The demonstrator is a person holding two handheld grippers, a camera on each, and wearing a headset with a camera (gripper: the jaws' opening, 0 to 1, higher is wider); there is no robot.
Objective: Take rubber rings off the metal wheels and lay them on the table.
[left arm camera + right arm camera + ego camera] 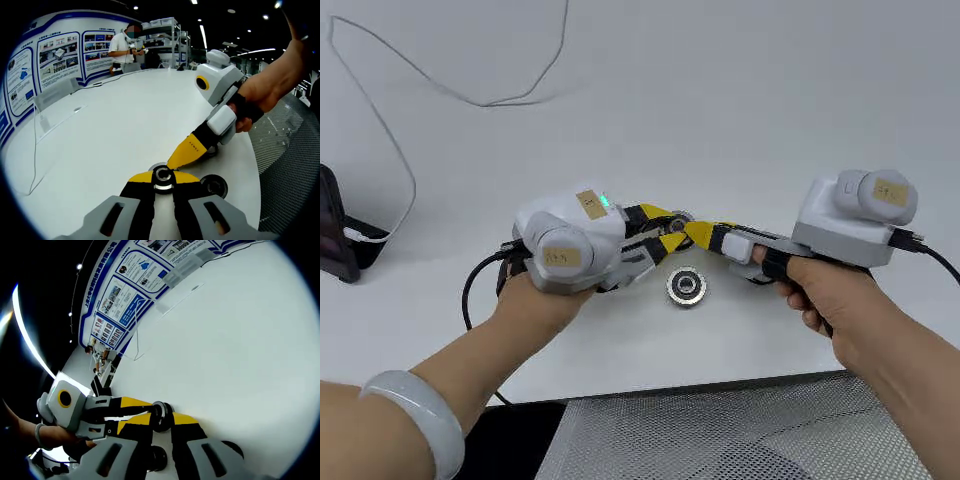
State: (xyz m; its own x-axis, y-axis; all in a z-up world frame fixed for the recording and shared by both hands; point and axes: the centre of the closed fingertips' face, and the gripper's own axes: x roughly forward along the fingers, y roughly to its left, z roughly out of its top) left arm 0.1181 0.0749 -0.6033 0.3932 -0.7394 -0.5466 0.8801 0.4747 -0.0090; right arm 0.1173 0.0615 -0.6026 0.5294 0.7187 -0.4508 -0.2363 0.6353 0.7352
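Note:
A small metal wheel point(678, 217) with a black rubber ring hangs above the white table point(720, 110), held from both sides. My left gripper point(660, 228) comes in from the left and is shut on the wheel point(163, 175), its yellow-tipped jaws point(163, 182) clamping it. From the right, my right gripper point(696, 233) meets the same wheel point(161, 413), its jaws closed against the rim. In the right gripper view the left gripper point(145, 407) reaches in from the left. The right gripper point(176, 159) touches the wheel's top right edge in the left gripper view.
A second wheel point(687, 286) with a black ring lies flat on the table just below the grippers, also seen as the dark wheel point(214, 185). A black device point(335, 235) and its cable point(390, 140) sit at the left. A mesh surface point(740, 430) borders the table's front edge.

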